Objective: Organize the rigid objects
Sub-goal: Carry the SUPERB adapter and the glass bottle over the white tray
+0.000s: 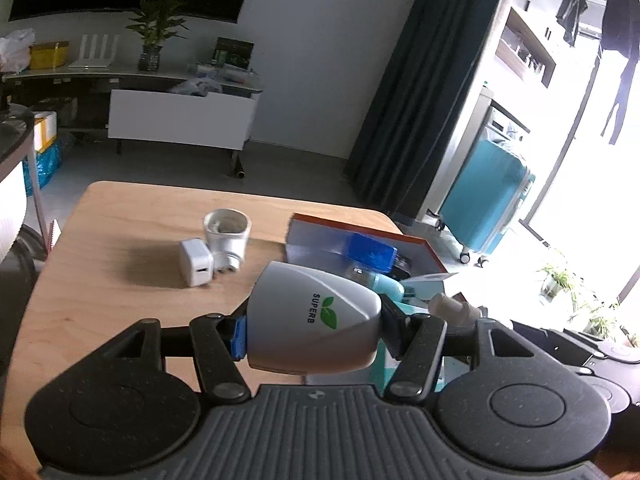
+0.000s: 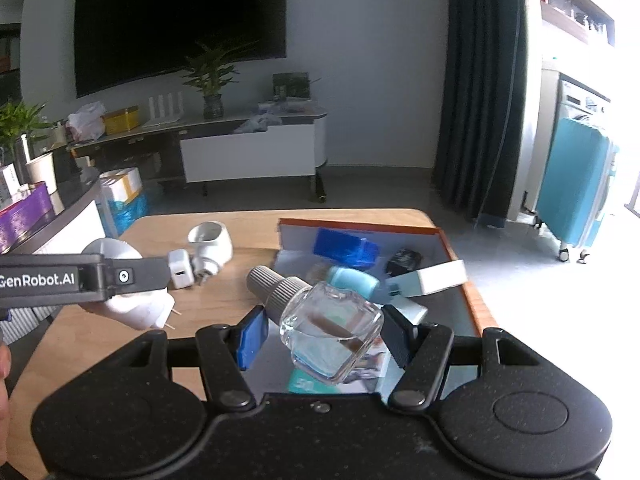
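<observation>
My left gripper [image 1: 314, 330] is shut on a white plug-in device marked SUPERB [image 1: 316, 320], held above the wooden table [image 1: 120, 280]. It also shows in the right wrist view [image 2: 128, 300], with its prongs pointing right. My right gripper [image 2: 320, 338] is shut on a clear glass bottle with a grey ribbed cap [image 2: 324, 324], held tilted over the orange-rimmed box [image 2: 472, 300]. In the left wrist view the bottle's cap [image 1: 452, 308] peeks out at right. A white USB charger [image 1: 195, 266] and a white cup-shaped adapter [image 1: 227, 236] lie on the table.
The box [image 1: 320, 240] holds a blue object [image 1: 370, 252], a light-blue bottle [image 2: 354, 282], a black item [image 2: 404, 260] and white cartons [image 2: 436, 276]. A teal suitcase [image 2: 576, 188] stands right. A TV stand [image 2: 248, 156] is beyond the table.
</observation>
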The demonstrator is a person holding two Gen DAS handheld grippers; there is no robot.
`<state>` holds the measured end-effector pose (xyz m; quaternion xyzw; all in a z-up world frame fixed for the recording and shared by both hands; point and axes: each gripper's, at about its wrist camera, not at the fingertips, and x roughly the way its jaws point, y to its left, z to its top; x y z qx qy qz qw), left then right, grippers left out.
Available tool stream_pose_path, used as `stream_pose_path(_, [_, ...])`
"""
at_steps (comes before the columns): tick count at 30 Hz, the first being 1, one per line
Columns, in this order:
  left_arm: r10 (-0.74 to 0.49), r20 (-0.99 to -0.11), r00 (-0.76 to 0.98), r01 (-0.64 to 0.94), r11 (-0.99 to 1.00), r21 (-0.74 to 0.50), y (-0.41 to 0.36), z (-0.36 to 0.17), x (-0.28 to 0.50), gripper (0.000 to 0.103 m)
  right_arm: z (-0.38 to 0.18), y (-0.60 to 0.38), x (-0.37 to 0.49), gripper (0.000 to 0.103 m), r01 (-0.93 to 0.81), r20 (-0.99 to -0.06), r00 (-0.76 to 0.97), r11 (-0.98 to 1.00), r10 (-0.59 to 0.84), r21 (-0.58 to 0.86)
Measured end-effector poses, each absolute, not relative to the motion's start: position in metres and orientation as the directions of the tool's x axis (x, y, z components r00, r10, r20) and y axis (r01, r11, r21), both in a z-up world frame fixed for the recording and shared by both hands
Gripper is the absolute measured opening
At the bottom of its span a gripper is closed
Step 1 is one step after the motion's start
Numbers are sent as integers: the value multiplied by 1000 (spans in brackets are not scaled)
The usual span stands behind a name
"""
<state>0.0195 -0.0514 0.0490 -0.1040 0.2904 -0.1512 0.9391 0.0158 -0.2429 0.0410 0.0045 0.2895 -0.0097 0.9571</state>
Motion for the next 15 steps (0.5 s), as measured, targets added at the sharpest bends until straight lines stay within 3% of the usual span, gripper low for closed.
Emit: stream_pose_path(15, [-399,-536,744,285,915,-285,-92,44,19,61,41,-283,8,75,100,-535,840,995,-87,-4])
